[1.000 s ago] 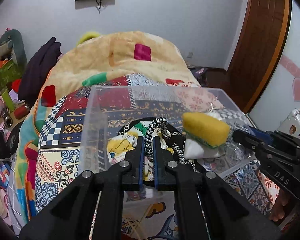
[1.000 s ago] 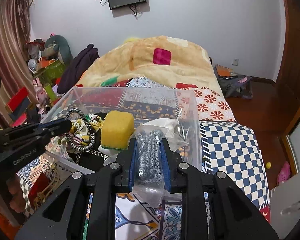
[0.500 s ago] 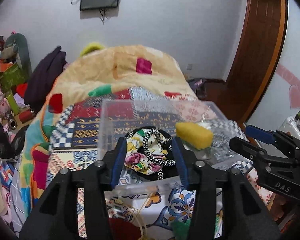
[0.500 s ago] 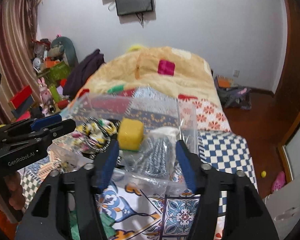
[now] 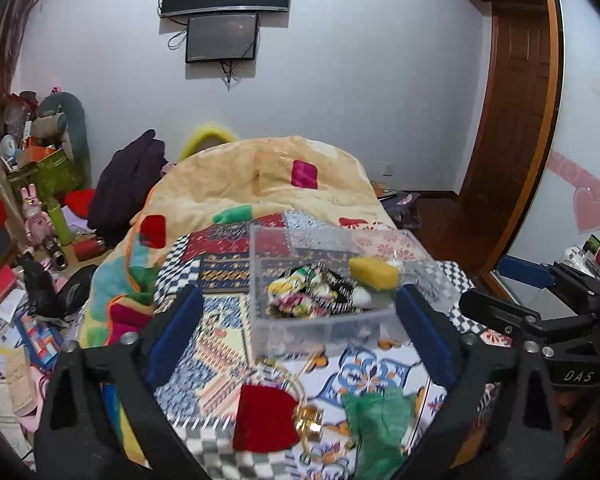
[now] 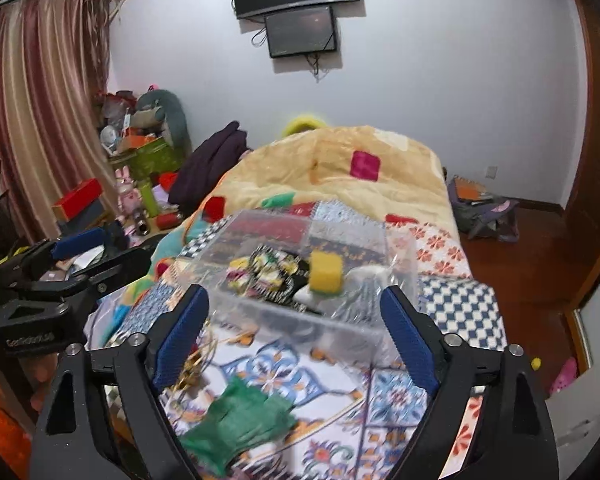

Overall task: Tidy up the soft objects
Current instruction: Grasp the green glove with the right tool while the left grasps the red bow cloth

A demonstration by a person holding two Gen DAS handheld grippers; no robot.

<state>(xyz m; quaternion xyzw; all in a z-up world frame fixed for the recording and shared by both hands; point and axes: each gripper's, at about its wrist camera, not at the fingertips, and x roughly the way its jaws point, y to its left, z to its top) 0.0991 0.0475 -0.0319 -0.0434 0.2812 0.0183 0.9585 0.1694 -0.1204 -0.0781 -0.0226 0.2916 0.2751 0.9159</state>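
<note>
We see the left gripper (image 5: 300,336) and right gripper (image 6: 296,336) both spread wide, holding nothing, above the patchwork bedspread (image 5: 220,340). The clear plastic bin (image 5: 324,328) rests on the bed and contains a yellow sponge (image 5: 374,274), a floral cloth (image 5: 300,294) and a plastic bag (image 6: 360,300). Near us, outside the bin, lie a green cloth (image 6: 240,420), a red pouch (image 5: 264,418) and a gold ring (image 5: 310,422).
</note>
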